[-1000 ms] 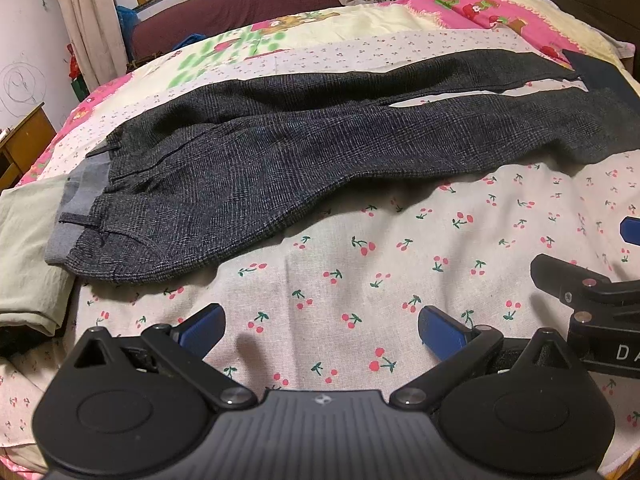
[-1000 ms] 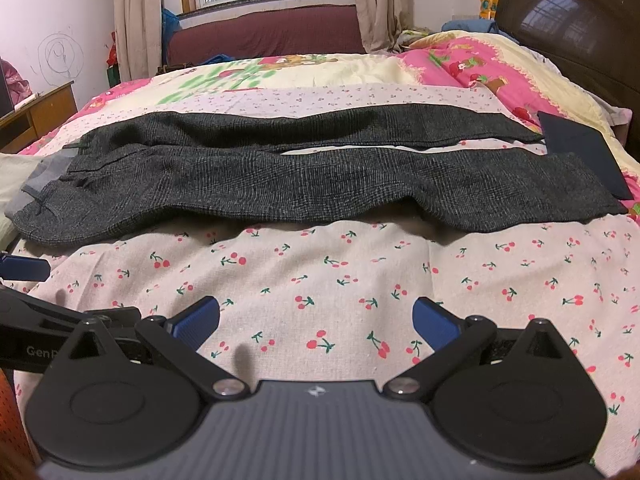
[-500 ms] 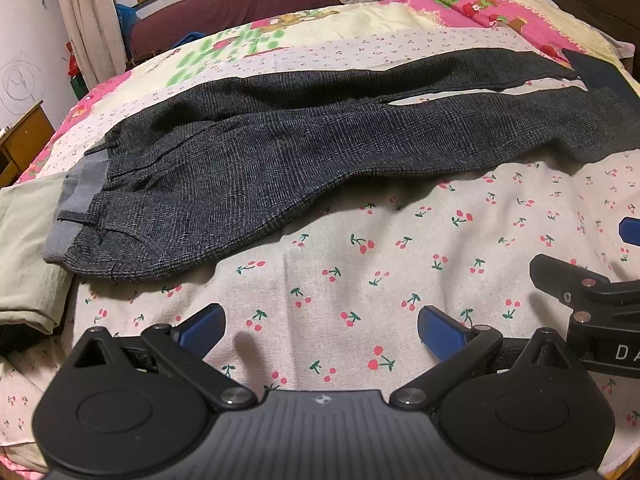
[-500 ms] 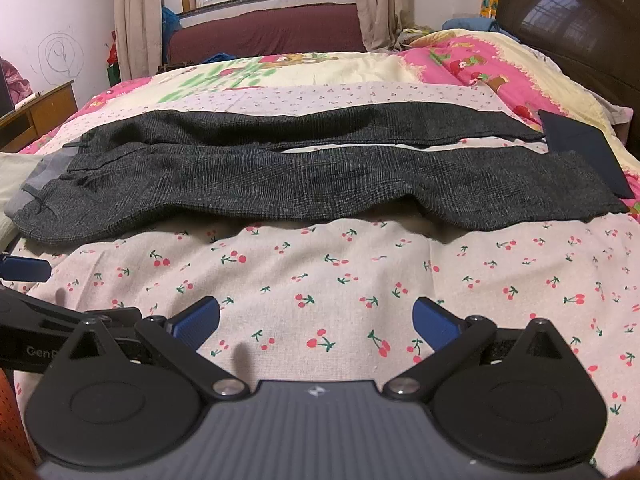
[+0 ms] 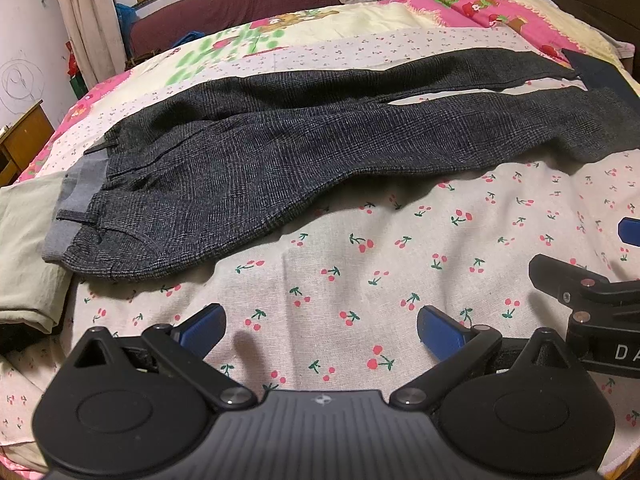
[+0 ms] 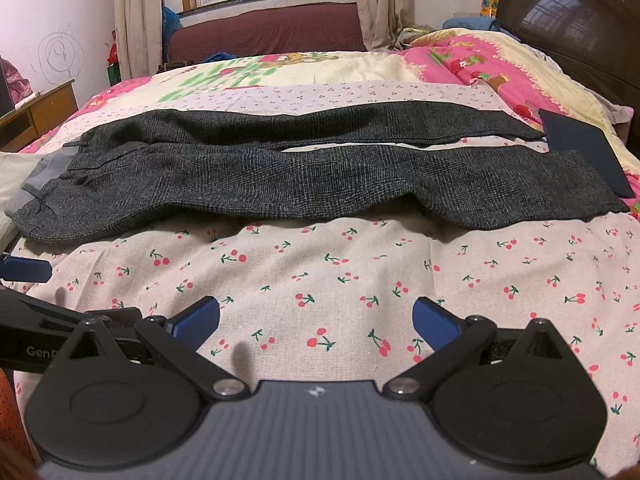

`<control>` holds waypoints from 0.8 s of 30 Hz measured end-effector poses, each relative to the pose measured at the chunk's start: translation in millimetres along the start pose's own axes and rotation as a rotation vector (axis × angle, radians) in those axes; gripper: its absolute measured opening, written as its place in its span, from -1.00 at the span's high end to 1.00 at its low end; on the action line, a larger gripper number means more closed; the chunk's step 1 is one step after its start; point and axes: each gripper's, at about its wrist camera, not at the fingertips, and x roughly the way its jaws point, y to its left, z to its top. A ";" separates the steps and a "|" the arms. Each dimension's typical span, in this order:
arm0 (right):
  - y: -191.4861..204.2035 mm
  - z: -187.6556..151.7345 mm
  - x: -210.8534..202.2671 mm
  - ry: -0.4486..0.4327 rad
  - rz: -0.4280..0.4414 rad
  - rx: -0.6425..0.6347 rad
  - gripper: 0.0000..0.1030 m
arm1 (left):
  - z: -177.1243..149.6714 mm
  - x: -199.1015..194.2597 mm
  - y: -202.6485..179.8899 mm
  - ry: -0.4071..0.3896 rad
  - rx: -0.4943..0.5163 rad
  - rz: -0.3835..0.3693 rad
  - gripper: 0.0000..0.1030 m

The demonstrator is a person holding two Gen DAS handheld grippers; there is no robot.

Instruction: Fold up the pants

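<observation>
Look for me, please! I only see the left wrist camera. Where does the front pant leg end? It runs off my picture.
Observer: In the right wrist view, the front leg of the pants ends in a cuff lying flat on the cherry sheet.
Operator: Is anything next to it?
Observer: Yes, a dark blue flat thing lies right against that end. I cannot tell which one is on top.
Operator: Is my other gripper open?
Observer: Yes. The right gripper has both blue pads wide apart, with only sheet between them.
</observation>
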 end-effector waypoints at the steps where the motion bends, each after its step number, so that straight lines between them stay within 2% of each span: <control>1: -0.1 0.1 0.0 0.000 0.000 0.000 -0.98 | 0.0 0.0 0.1 0.000 0.000 -0.001 -1.00; 19: -5.0 2.5 1.4 0.004 0.005 0.017 -0.98 | 1.2 -0.4 -2.6 -0.007 -0.002 -0.009 -1.00; 24: -21.5 14.7 -4.1 -0.020 0.024 0.078 -0.98 | 14.7 -4.5 -9.8 -0.048 0.032 -0.040 -1.00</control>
